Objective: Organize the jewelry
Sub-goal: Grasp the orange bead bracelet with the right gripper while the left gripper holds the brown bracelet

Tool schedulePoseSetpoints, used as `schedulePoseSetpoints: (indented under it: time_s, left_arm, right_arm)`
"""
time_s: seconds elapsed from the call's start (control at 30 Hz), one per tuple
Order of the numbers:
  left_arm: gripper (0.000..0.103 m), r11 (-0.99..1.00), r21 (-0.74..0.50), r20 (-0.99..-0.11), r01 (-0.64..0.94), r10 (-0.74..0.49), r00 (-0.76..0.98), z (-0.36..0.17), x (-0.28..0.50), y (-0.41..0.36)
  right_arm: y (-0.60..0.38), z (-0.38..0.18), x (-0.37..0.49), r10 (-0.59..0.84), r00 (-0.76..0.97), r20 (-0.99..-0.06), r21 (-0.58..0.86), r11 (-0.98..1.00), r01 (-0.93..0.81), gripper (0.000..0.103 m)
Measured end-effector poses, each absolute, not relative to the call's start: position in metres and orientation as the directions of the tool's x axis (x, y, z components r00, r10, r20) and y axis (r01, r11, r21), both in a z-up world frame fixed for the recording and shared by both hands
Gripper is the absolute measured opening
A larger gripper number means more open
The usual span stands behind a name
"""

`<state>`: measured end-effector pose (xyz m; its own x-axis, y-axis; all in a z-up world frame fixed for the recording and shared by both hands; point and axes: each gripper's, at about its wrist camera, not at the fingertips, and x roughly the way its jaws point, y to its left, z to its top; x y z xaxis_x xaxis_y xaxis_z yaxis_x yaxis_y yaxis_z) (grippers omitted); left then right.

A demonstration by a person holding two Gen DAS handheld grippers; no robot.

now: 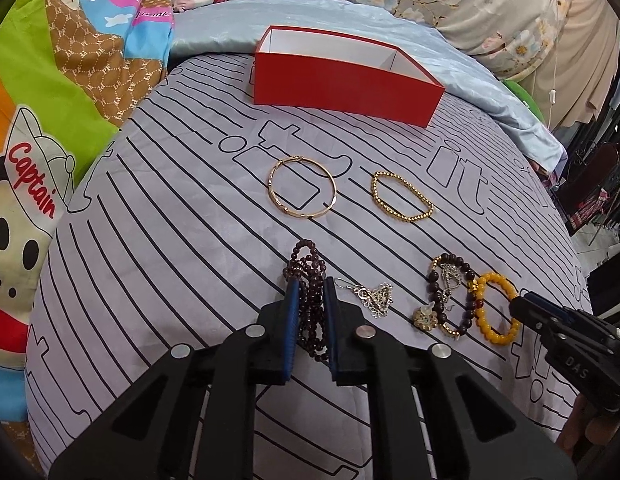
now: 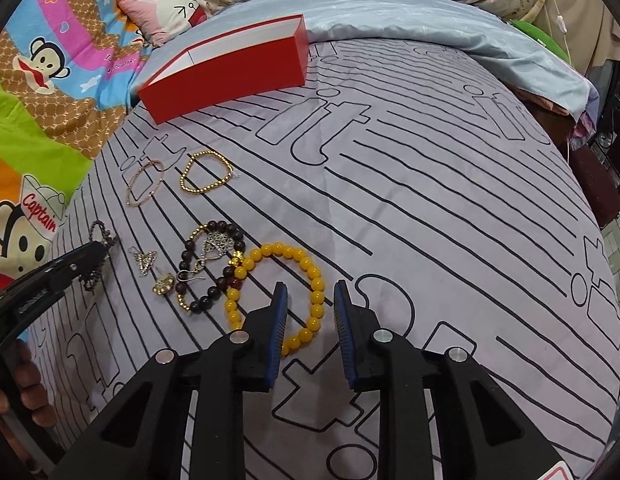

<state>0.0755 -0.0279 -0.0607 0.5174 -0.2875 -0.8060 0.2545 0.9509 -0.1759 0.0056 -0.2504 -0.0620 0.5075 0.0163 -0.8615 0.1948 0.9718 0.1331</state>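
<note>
Left wrist view: the left tool (image 1: pixel 310 284) is clamped on a dark garnet bead strand (image 1: pixel 306 276), its blue pads pressed against the beads from both sides on the grey striped bedspread (image 1: pixel 182 240). Just right of it lies a silver filigree earring (image 1: pixel 376 300). Farther right sits a dark brown bead bracelet (image 1: pixel 454 292), touching a yellow bead bracelet (image 1: pixel 496 308). Beyond these lie a thin gold bangle (image 1: pixel 302 186) and a gold bead bracelet (image 1: pixel 402 196), apart from each other. The open red box (image 1: pixel 342 88) stands at the far edge of the bedspread. The right tool (image 1: pixel 520 306) reaches the yellow bracelet's right side.

Right wrist view: the right tool (image 2: pixel 310 290) has its pads apart, straddling the right arc of the yellow bead bracelet (image 2: pixel 310 268); no pad visibly presses the beads. The red box (image 2: pixel 226 76) lies far left.
</note>
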Motion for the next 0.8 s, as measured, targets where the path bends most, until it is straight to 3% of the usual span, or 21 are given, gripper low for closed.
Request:
schedulePoseSetpoints:
  time_s: [0.2, 0.5, 0.8]
  left_arm:
    - [0.011, 0.948, -0.183, -0.802, 0.262, -0.298, 0.518, -0.057, 0.075, -0.028]
    - [0.011, 0.943, -0.194, -0.794, 0.271, -0.313, 0.521, -0.049, 0.074, -0.03]
    - [0.011, 0.936, -0.214, -0.776, 0.281, -0.338, 0.533, -0.031, 0.078, -0.028]
  right_arm:
    - [-0.249, -0.067, 0.007, 0.005, 0.502, -0.865, 0.114, 0.976, 0.186, 0.007]
    - [-0.25, -0.058, 0.007, 0.021, 0.526, -0.85, 0.136, 0.974, 0.181, 0.007]
    - [-0.246, -0.012, 0.014, 0.051, 0.606, -0.794, 0.168, 0.976, 0.138, 0.007]
